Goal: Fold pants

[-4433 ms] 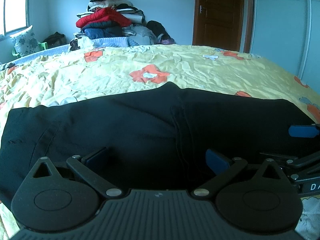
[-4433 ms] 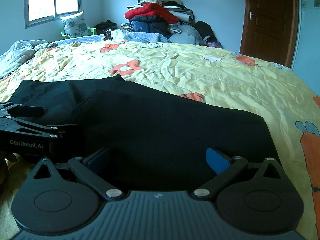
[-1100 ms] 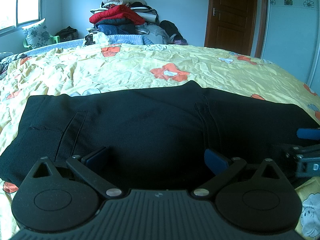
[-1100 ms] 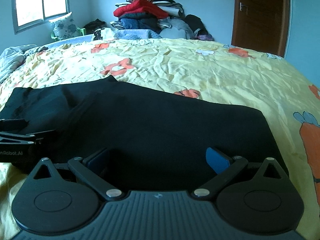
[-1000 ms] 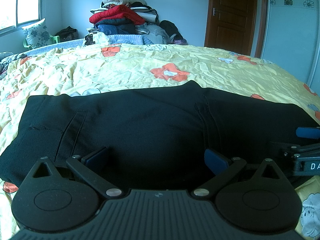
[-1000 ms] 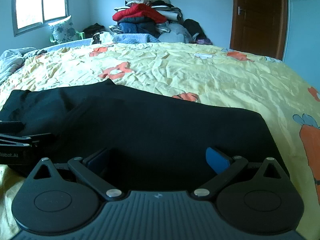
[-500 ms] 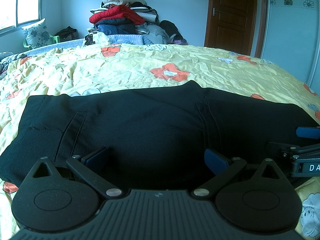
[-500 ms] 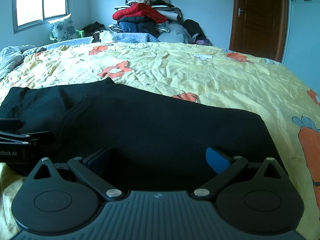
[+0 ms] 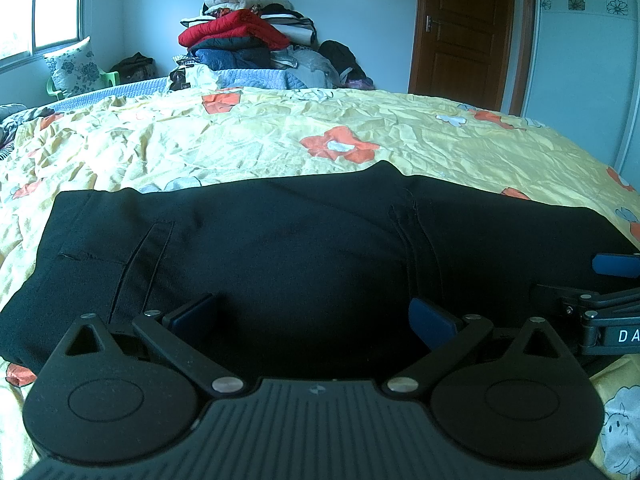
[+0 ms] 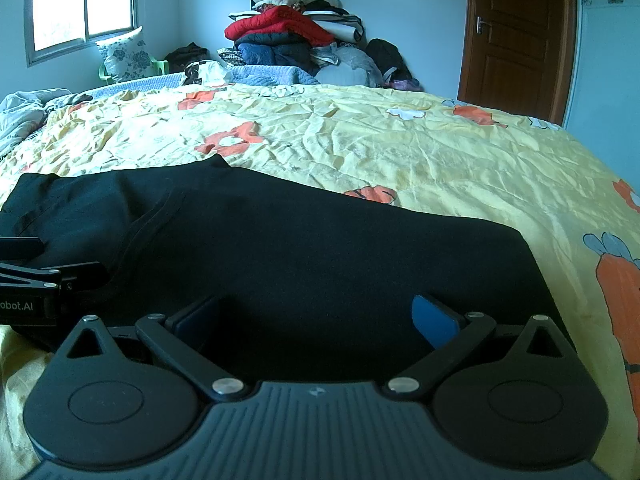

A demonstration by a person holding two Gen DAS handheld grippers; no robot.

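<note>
— Left wrist view first: what takes up the most room?

— A wide bed under a crumpled yellow sheet with orange flowers (image 9: 280,136). On its near part lie the black fabric pants (image 9: 304,248), spread flat and sideways, a slit pocket towards their left end and a seam right of their middle.

— And beyond the pants?

— Past the far edge of the bed a heap of folded clothes with a red padded jacket on top (image 9: 240,40) stands against the pale wall. A brown wooden door (image 9: 464,28) is right of that heap, and a floral pillow on a green plastic chair (image 9: 74,68) is left of it.

— The grippers?

— The left gripper (image 9: 314,312) sits low over the near edge of the pants, its blue-padded jaws wide apart with nothing between them but the cloth below. The right gripper (image 10: 316,314) is over the pants further right, jaws likewise spread and empty. Each shows at the edge of the other's view.
</note>
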